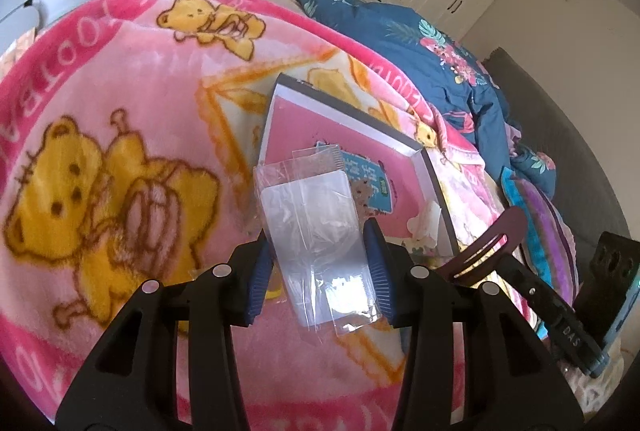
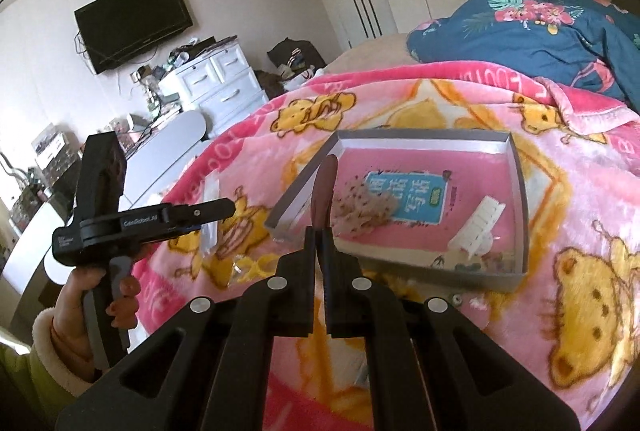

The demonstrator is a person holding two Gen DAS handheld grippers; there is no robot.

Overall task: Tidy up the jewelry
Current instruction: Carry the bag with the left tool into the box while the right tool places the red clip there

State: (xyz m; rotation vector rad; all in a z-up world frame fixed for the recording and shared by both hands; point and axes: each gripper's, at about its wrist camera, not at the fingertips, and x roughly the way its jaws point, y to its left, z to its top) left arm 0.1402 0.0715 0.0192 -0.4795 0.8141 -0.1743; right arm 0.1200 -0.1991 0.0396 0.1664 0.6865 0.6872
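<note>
My left gripper is shut on a clear plastic packet, its blue pads pressing both sides. The packet hangs over the near corner of a shallow grey box with a pink printed floor, which lies on the pink bear blanket. A white claw clip lies inside the box. My right gripper is shut on a dark maroon hair clip, held edge-on just above the box's left wall. The right wrist view shows the white claw clip and my left gripper, held by a hand.
A blue floral quilt and a striped pillow lie beyond the box. Small yellow and clear bits rest on the blanket by the box's near left corner. White drawers and a wall television stand past the bed.
</note>
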